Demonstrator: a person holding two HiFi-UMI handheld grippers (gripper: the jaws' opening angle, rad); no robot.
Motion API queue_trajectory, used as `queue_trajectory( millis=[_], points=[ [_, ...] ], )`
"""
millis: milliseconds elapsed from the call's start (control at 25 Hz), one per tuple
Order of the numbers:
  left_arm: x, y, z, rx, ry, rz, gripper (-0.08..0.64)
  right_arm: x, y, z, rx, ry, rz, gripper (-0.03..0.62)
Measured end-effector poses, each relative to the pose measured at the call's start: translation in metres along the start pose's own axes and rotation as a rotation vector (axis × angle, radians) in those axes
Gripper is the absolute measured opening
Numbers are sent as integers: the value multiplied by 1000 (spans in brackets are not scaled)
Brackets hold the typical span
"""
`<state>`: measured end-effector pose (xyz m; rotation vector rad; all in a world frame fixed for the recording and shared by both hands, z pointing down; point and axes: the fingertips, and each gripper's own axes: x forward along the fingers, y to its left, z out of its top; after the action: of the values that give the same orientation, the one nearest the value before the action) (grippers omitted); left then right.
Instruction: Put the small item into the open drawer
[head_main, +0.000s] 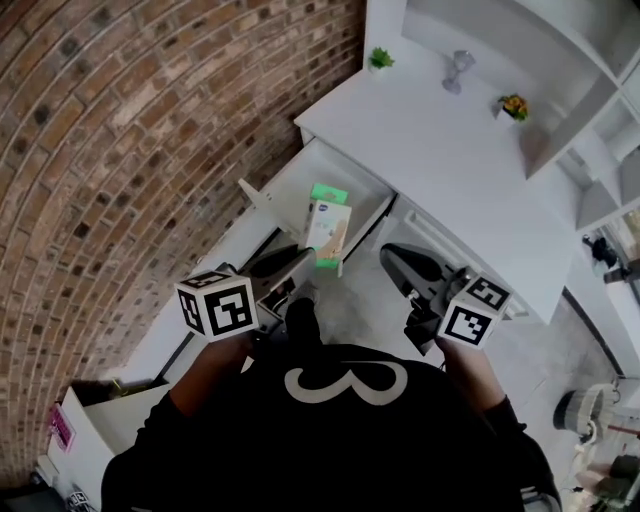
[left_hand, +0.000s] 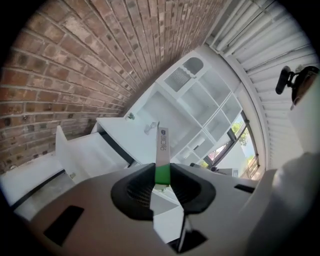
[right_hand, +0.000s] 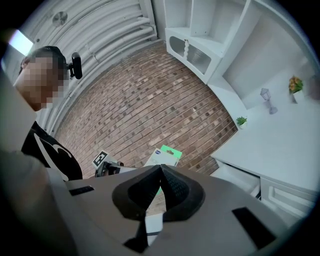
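The lower end of the box (head_main: 328, 228) was hidden between the pads of the left gripper (left_hand: 162, 176), its print was too small to read, and in the head view it covered part of the drawer (head_main: 293, 190).

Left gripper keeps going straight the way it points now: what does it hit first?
The left gripper carries a flat white-and-green box ahead of it. That box would probably meet the white desk top first, beside the open white drawer; depth is unclear.
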<state>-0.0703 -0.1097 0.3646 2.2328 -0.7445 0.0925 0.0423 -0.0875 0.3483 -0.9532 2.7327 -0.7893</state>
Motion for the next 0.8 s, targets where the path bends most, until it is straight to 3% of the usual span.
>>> queue_trajectory(
  millis=[360,800],
  points=[
    [63,36,28,35,145,-57,91,14,-54,21,36,-58,-136,12],
    [123,105,49,180,330,-31,91,47,-111,30,133,-104,-251,12]
  ],
)
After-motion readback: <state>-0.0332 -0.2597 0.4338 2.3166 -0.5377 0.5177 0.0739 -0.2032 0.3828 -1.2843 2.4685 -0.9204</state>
